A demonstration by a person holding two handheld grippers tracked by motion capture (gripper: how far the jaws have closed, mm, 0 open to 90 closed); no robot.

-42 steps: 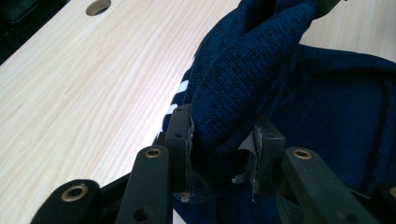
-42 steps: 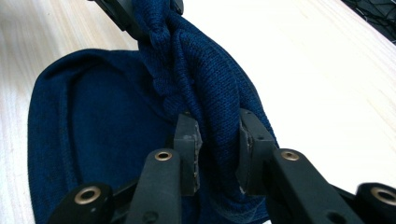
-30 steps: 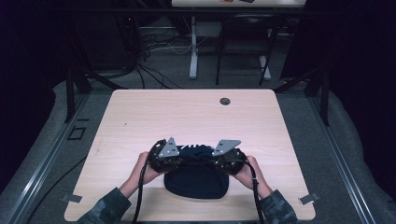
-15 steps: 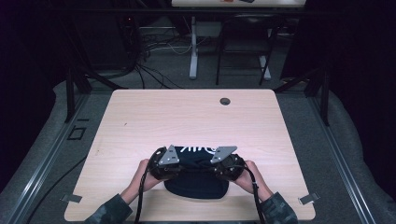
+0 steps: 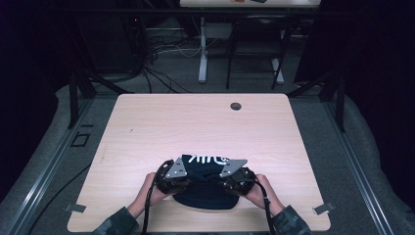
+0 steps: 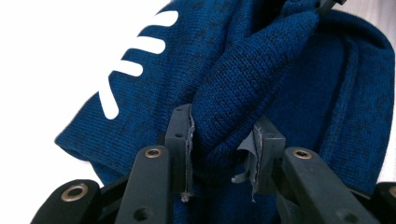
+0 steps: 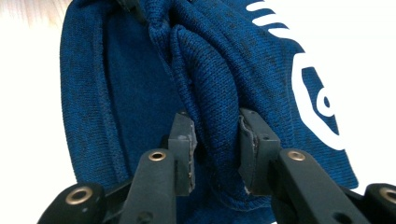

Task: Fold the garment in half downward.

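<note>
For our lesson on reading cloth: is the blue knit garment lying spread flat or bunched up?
Bunched. The blue knit garment sits in a heap, with raised folds pinched by the left gripper and right gripper.

We see a dark blue knitted cloth (image 6: 299,107) with tiny darker specks all through it. It has white marks on it: a row of short white stripes in the left gripper view, and white stripes with a round white shape in the right gripper view. From the high view the cloth (image 5: 205,193) looks almost black, with thin white marks near its far edge.

The left gripper (image 6: 223,149) is black with small gold-coloured rings, and its pads are grey. The right gripper (image 7: 215,144) is black with gold-coloured rings too. Each one has a grey plate on top.

The table (image 5: 195,122) is light wood with pale streaks. The sleeves (image 5: 115,226) are green and mottled.
</note>
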